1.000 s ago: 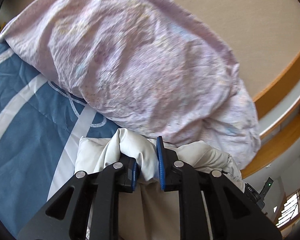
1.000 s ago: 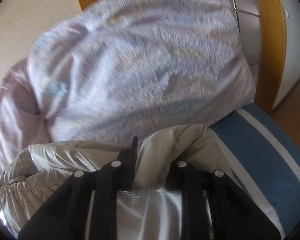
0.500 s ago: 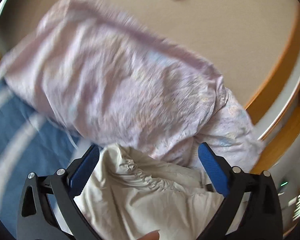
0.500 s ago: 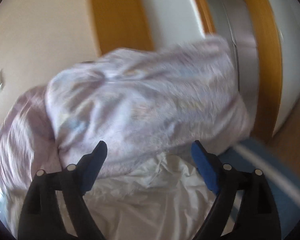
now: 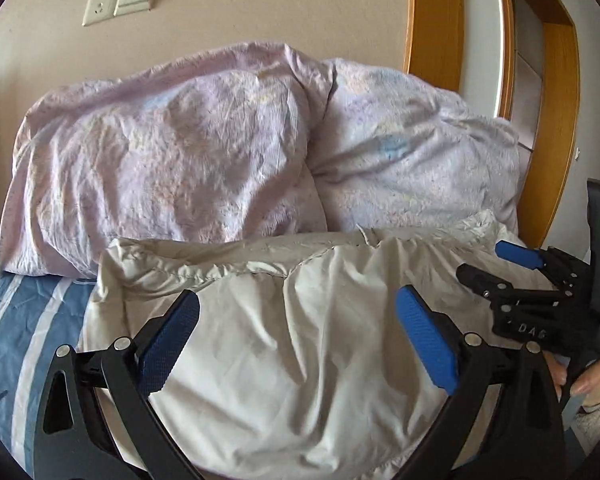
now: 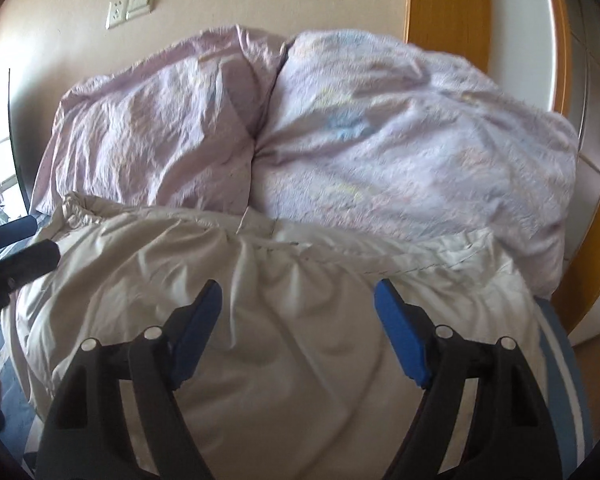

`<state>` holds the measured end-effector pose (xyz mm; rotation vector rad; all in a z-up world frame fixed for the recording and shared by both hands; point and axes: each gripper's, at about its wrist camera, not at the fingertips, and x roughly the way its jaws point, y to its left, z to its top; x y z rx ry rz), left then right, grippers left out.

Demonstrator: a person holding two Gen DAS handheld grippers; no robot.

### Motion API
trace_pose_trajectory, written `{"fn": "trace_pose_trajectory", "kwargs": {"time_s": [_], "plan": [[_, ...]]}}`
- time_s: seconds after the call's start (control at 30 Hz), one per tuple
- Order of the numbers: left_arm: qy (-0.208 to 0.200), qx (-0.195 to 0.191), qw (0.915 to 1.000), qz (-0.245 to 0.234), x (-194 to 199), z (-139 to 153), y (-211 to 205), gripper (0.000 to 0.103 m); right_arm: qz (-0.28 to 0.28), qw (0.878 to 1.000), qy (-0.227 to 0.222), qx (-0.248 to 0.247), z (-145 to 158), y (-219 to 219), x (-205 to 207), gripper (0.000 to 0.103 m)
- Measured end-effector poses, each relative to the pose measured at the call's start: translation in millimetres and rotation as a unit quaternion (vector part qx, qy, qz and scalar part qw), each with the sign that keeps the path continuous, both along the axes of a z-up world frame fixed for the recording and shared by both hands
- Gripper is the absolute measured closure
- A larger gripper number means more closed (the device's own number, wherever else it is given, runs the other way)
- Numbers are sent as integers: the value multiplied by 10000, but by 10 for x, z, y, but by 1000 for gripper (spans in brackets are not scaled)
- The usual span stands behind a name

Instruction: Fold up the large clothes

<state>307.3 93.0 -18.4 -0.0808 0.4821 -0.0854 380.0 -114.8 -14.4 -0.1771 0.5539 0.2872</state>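
Both tools off the white garment (image 5: 300, 340), left tool (image 5: 296, 336) agape, right tool (image 6: 298, 328) narrowing, empty; "DAS" lettering (image 5: 531, 330).

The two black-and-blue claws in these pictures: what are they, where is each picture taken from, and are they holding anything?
They are handheld two-finger grippers, one in each of a person's hands, each carrying a fisheye camera looking along its fingers. One picture looks over the left gripper, the other over the right gripper. A whitish padded garment lies on a blue striped bedcover, in front of a bunched lilac duvet. Neither gripper holds anything: the left stands wide open, and the right's jaws are closing with nothing gripped.
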Motion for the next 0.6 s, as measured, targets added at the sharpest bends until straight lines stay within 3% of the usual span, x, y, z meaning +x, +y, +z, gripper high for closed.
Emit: {"fn": "trace_pose_trajectory", "kwargs": {"time_s": [0.23,0.33,0.5,0.6], "plan": [[380,65,9990,233,332,-219,20,4,-204,9988,351,-285,-201,165,284,24],[691,17,9967,426,536,-337,74,3,-337,9953,739,-523,-365,251,504,24],[909,157,9939,599,766,-508,60,1,-591,9893,1266,-415,-595,252,818,14],[1031,149,9927,611,904,-593,74,1,-707,9888,1257,-379,-681,262,883,12]]}}
